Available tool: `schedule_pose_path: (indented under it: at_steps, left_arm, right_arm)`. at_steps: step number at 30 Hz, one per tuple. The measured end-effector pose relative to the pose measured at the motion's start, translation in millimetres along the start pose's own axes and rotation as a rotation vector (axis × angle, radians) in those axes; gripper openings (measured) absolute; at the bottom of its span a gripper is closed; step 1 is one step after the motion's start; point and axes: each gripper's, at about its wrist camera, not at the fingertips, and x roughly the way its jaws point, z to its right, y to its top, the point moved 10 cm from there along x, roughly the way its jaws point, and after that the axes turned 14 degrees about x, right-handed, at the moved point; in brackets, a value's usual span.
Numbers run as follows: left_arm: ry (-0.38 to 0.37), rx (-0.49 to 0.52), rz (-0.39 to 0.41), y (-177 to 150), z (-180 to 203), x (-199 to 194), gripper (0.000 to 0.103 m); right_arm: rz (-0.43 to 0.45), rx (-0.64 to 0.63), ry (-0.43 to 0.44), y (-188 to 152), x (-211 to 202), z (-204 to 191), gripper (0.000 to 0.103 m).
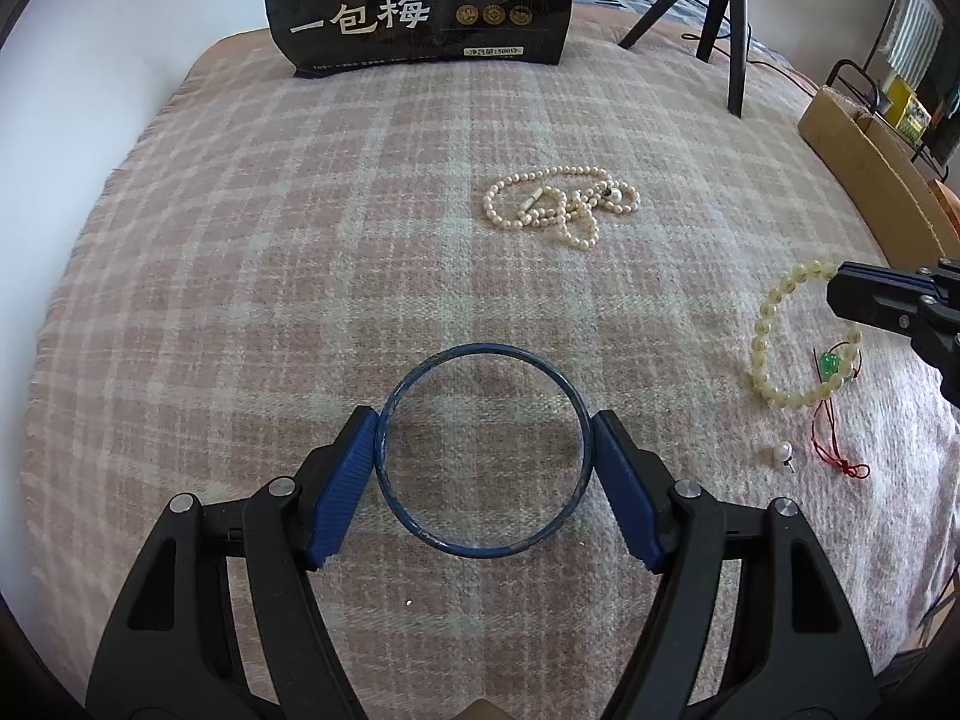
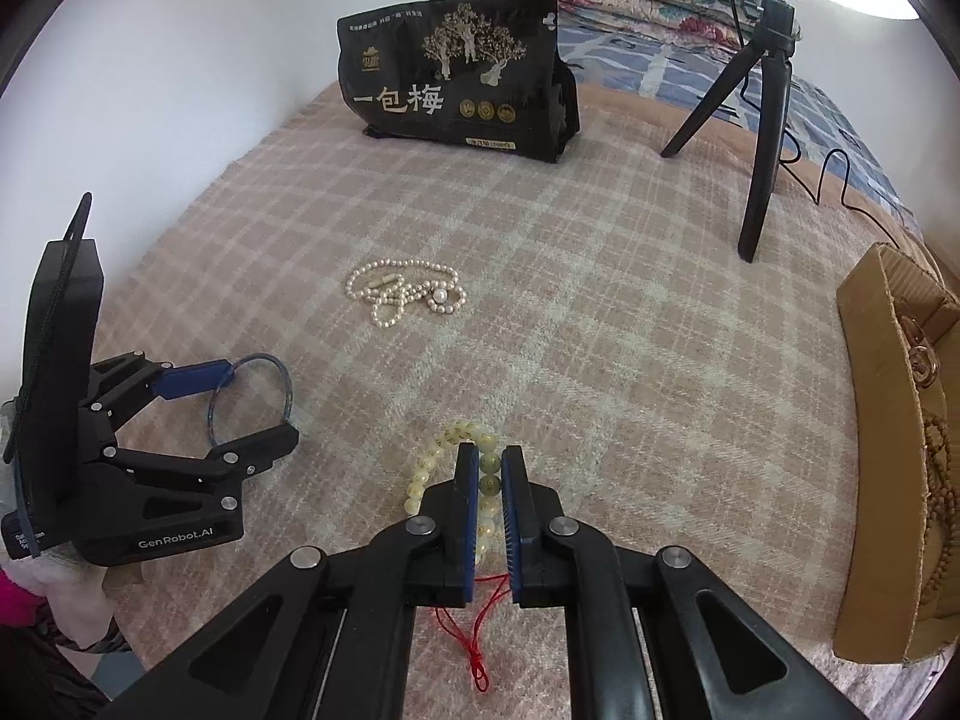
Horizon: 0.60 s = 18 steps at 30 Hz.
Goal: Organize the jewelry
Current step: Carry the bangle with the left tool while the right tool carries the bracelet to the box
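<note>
My left gripper (image 1: 485, 432) is shut on a blue bangle (image 1: 483, 552), its pads pressing both sides of the ring just above the plaid blanket; it also shows in the right wrist view (image 2: 287, 387). My right gripper (image 2: 490, 462) is shut on a pale bead bracelet (image 2: 429, 459) with a red cord (image 2: 477, 654); the bracelet shows in the left wrist view (image 1: 765, 324). A pearl necklace (image 1: 558, 201) lies heaped at the blanket's middle. A single pearl earring (image 1: 782, 452) lies near the bracelet.
A cardboard box (image 2: 870, 420) with brown beads and a ring stands at the right edge. A black snack bag (image 2: 456, 78) stands at the back. A black tripod (image 2: 762, 120) stands at the back right. A wall runs along the left.
</note>
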Motion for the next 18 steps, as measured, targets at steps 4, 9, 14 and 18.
schedule_pose_path:
  at_steps: [4, 9, 14, 18]
  left_arm:
    - [0.001, -0.016, 0.028, 8.7, -3.3, -10.3, 0.074]
    - [-0.006, -0.025, 0.071, 24.7, 0.6, -24.0, 0.073]
    - [-0.021, -0.016, 0.119, 43.2, 14.2, -38.9, 0.074]
    - [-0.035, -0.002, 0.151, 56.6, 29.0, -48.0, 0.074]
  right_arm:
    - [0.031, -0.002, -0.003, 5.7, -11.5, -0.4, 0.005]
    - [0.070, 0.005, -0.007, 13.4, -26.9, 3.3, 0.005]
    - [0.108, 0.019, -0.016, 21.9, -42.2, 15.1, 0.005]
    - [0.143, 0.044, -0.027, 27.5, -57.8, 30.5, 0.005]
